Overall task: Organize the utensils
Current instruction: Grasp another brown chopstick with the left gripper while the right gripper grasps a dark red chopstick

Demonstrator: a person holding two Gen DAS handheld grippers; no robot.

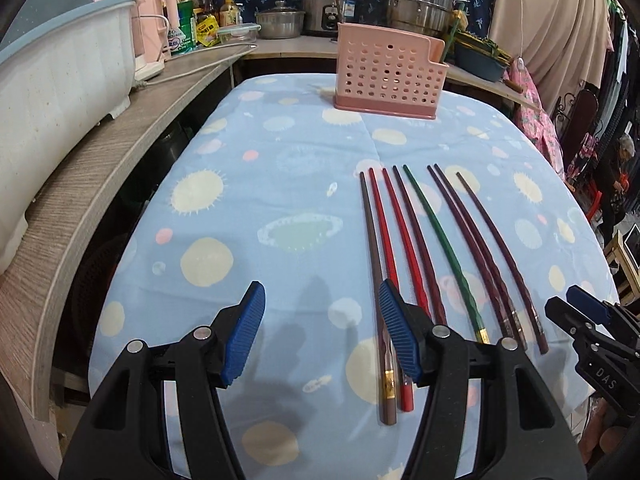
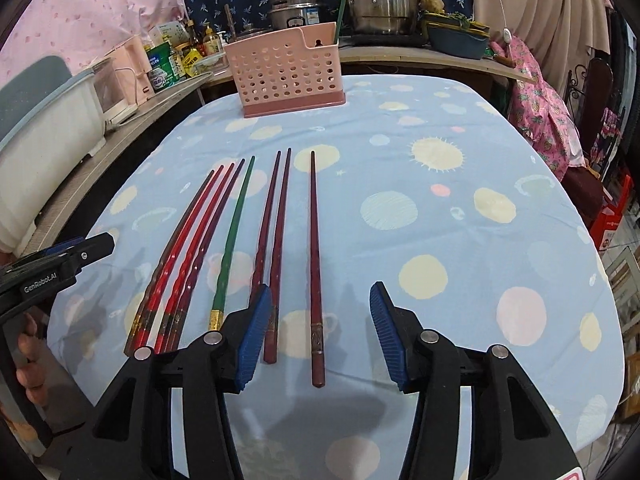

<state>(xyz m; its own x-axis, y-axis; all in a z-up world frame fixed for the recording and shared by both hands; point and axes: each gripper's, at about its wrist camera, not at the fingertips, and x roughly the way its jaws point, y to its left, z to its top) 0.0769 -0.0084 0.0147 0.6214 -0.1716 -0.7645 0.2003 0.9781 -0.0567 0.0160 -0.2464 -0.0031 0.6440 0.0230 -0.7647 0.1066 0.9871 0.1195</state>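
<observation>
Both claws are wide open and holding nothing right now. Closest to me, my right gripper (image 2: 320, 336) hovers over the near end of the table, and the lone dark red chopstick (image 2: 315, 264) runs right up between its fingers, not touching either pad as far as I can tell. My left gripper (image 1: 322, 332) sits further left over bare tablecloth (image 1: 248, 184), with its right finger overlapping the butt ends of the brown chopstick (image 1: 370, 240) and the red ones beside it, so I can't tell if it's grazing them or just above. Past that, the whole row of eight sticks fans out away from me: brown, two red, a dark one, the green chopstick (image 2: 236, 224), then a dark pair lying almost touching, then the loner. Far end of the table is the pink perforated holder (image 2: 286, 68), upright, well apart from the sticks, and it looks empty from here. What worries me: these things are thin, glossy and lying flat on soft cloth, so a pinch could skate off, roll the stick, or grab fabric instead. Also the left-hand bunch is packed tight, so closing there probably drags a neighbour along. And the holder looks light enough to tip if I poke a stick in at an angle.
</observation>
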